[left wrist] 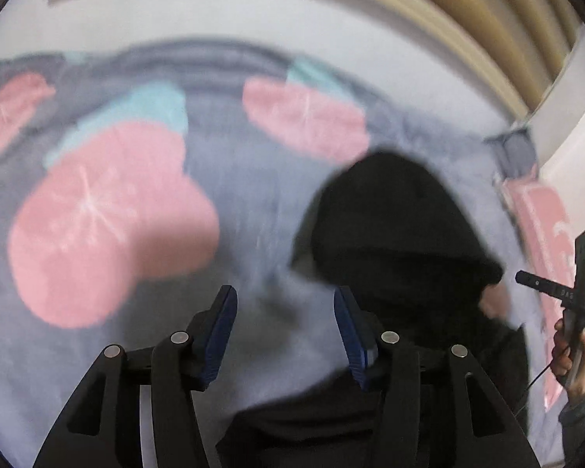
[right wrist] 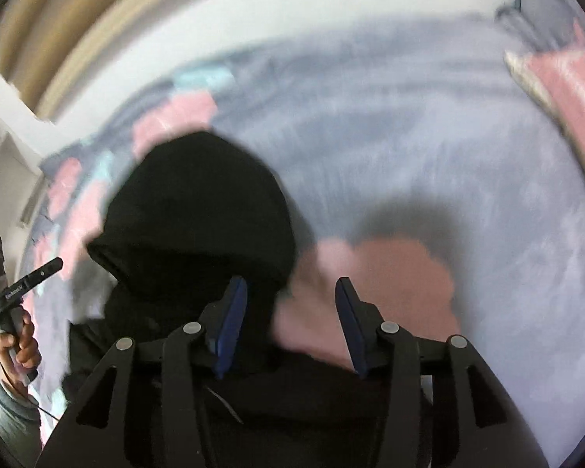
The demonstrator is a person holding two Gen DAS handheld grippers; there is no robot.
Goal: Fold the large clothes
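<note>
One black hooded garment (left wrist: 401,226) is lying on a bed covered by a grey bedspread (left wrist: 253,210) printed with pink and teal shapes, its hood spread flat toward the far side. Two tools are showing. The left tool (left wrist: 285,335) is hovering over the garment's near edge with its blue pads (left wrist: 222,335) standing wide apart and gripping nothing. The right tool (right wrist: 290,327) is likewise hanging above the garment, parted wide and holding nothing. One hand (right wrist: 21,347) is appearing at each view's edge, wrapped around the other tool's handle. Both views are blurring.
</note>
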